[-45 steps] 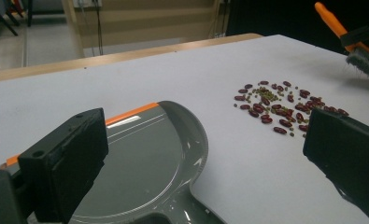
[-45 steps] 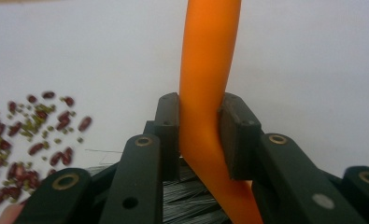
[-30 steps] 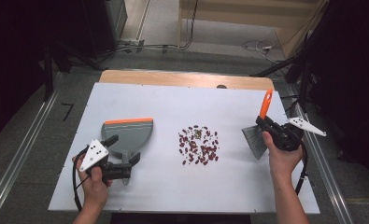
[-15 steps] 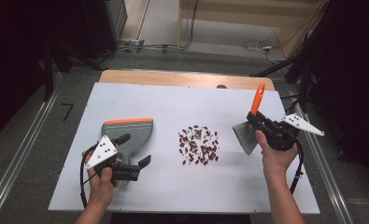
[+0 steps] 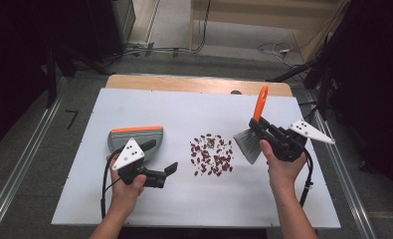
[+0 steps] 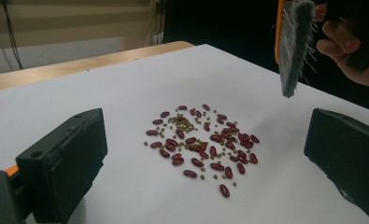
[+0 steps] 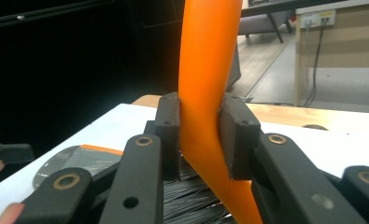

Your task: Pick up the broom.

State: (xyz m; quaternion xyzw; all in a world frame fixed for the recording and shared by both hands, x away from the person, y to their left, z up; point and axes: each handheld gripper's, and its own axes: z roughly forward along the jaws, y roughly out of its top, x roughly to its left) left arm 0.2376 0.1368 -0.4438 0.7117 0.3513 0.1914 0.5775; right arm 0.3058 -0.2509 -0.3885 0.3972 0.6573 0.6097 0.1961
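no brand, label or writing can be read on anything here. the landmark is the pile of beans (image 5: 212, 154) in the middle of the white table (image 5: 184, 107). in the high view the right gripper (image 5: 260, 130) sits just right of the pile, its jaws clamped on the orange handle of the brush (image 5: 253, 130), whose grey bristles hang above the table just beside the pile's right edge. the dustpan (image 5: 134, 137), grey with an orange strip, lies flat well left of the pile, and the left gripper (image 5: 170, 170) is held near the pile's lower left, in front of the dustpan, its jaws standing apart with nothing between them.

the left gripper view adds what the high view blurs: the pile is a mix of dark red kidney beans (image 6: 201, 142) and small green ones, framed between the two spread black jaws, with the brush's bristles (image 6: 292, 44) hanging above the pile's far right. the right gripper view shows the grip itself, both pads pressed on the brush handle (image 7: 205, 88) with bristles below, and the dustpan (image 7: 81, 158) low at its left
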